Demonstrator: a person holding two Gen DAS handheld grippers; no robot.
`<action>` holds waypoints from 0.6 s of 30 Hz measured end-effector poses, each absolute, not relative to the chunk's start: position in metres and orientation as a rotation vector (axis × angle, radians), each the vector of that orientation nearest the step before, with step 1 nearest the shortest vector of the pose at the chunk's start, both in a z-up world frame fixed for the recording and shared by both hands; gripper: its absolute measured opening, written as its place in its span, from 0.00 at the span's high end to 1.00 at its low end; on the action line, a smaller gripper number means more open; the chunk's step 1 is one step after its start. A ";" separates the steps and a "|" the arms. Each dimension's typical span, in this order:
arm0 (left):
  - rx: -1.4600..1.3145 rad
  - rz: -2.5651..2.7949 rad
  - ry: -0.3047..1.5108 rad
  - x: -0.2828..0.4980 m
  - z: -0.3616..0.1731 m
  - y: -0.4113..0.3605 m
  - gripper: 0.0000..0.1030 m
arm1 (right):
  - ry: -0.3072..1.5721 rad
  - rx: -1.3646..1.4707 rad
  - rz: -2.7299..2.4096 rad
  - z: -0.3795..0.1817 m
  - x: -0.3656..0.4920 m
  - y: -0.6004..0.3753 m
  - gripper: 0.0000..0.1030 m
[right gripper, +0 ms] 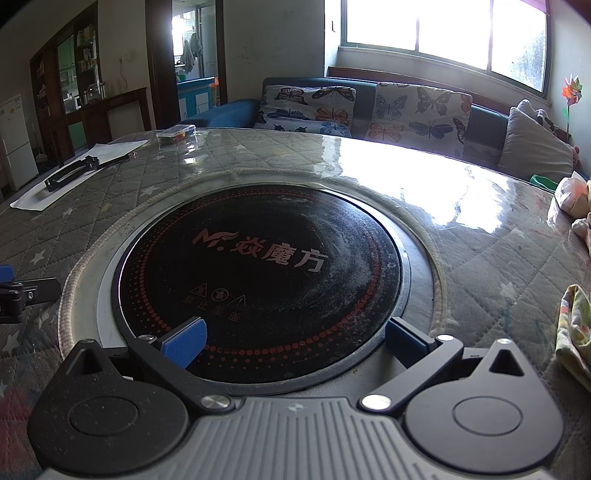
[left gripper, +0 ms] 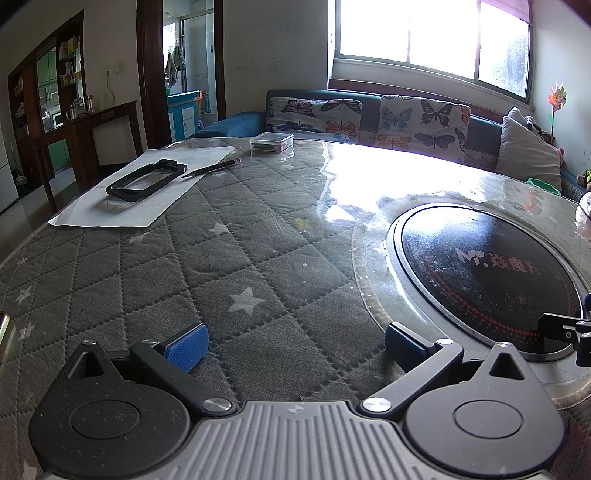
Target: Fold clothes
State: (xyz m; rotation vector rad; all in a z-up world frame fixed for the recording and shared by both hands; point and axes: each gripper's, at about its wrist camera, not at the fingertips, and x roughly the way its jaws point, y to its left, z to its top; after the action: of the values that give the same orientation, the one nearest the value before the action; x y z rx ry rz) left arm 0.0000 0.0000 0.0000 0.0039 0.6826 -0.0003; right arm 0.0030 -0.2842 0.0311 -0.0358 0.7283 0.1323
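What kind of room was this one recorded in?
Probably a home living and dining room: a sofa with butterfly covers under the window, and a round table with a built-in cooktop.

You have open quilted bench [left gripper: 258,266] near and centre; the paper sheet [left gripper: 147,192] with black frame [left gripper: 144,181] blocks far left, floral clothes [right gripper: 576,325] crowd the right edge.

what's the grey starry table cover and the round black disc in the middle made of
Grey star-print table cover: looks like quilted fabric, matte, with stitched diamond lines; a clear glossy sheet, probably plastic, seems to lie over it, given the glare.
Round black disc: probably glass or ceramic cooktop, smooth, with printed red dots and a metal-looking rim.
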 end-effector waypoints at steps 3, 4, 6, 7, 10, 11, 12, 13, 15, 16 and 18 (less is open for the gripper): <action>0.004 0.000 0.683 0.000 0.000 0.000 0.00 | 0.728 -0.036 0.132 0.031 0.003 -0.284 0.00; 0.004 0.000 0.683 0.000 0.000 0.000 0.00 | 0.728 -0.036 0.132 0.031 0.003 -0.284 0.00; 0.005 0.000 0.683 0.000 0.000 0.000 0.00 | 0.728 -0.036 0.132 0.031 0.003 -0.285 0.00; 0.005 0.000 0.683 0.000 0.000 0.000 0.00 | 0.728 -0.036 0.132 0.031 0.003 -0.285 0.00; 0.005 0.000 0.683 0.000 0.000 -0.001 0.00 | 0.728 -0.036 0.132 0.031 0.003 -0.285 0.00; 0.005 0.000 0.683 0.000 0.000 -0.001 0.00 | 0.728 -0.036 0.132 0.031 0.003 -0.285 0.00; 0.006 0.000 0.683 0.000 0.000 -0.001 0.00 | 0.728 -0.036 0.132 0.031 0.003 -0.285 0.00; 0.006 0.000 0.683 0.000 0.000 -0.001 0.00 | 0.729 -0.036 0.132 0.031 0.003 -0.285 0.00; 0.006 0.000 0.683 0.000 0.000 -0.001 0.00 | 0.729 -0.036 0.132 0.032 0.002 -0.285 0.00; 0.006 0.000 0.683 0.000 0.000 -0.001 0.00 | 0.730 -0.036 0.132 0.033 0.001 -0.284 0.00; 0.006 0.000 0.683 0.000 0.000 -0.001 0.00 | 0.730 -0.036 0.133 0.033 0.001 -0.286 0.00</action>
State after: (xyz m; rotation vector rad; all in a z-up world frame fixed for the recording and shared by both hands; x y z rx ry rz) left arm 0.0003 -0.0009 0.0004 0.0063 0.6828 0.0004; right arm 0.0013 -0.2856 0.0332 -0.0364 0.7304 0.1326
